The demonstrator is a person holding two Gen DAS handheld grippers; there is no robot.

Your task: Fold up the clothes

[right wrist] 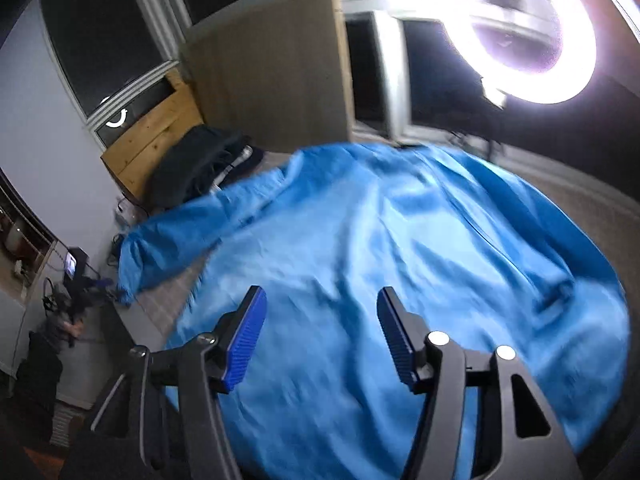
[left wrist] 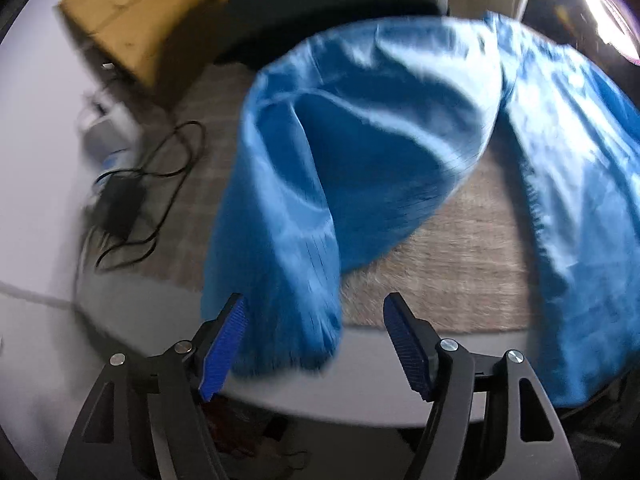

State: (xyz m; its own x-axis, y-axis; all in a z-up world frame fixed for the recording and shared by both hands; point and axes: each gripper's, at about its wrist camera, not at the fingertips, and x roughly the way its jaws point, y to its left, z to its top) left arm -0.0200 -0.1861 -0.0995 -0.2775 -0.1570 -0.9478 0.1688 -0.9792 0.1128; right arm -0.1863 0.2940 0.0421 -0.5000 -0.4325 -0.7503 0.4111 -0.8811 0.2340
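**Blue garment spread loose, both grippers empty**

Left wrist view: the left gripper [left wrist: 316, 340] hovered with its jaws wide apart and nothing between them. The blue garment [left wrist: 360, 128] lay rumpled across a pale worktop [left wrist: 280, 400] covered by a beige mat [left wrist: 440, 280]. One narrow section, likely a sleeve [left wrist: 276, 280], ran toward the near edge of the worktop and ended just ahead of the jaws, slightly left of centre. A black cable [left wrist: 168, 168] and a dark adapter lay off to the left, well apart from the cloth. The picture was motion-blurred.

Right wrist view: the right gripper [right wrist: 320, 332] also had its jaws wide and held nothing; it was above the broad body of the blue garment [right wrist: 400, 260], which filled most of the view. The sleeve [right wrist: 168, 240] stretched out to the left. A ring light [right wrist: 520, 40] glared at upper right, and dark clothing [right wrist: 200, 164] sat piled behind.

Risks, as a judgement: the fabric was wrinkled and doubled over, so a pinch could catch two layers or only a crease, giving a crooked fold. The sleeve end near the worktop edge could slide off if dragged.
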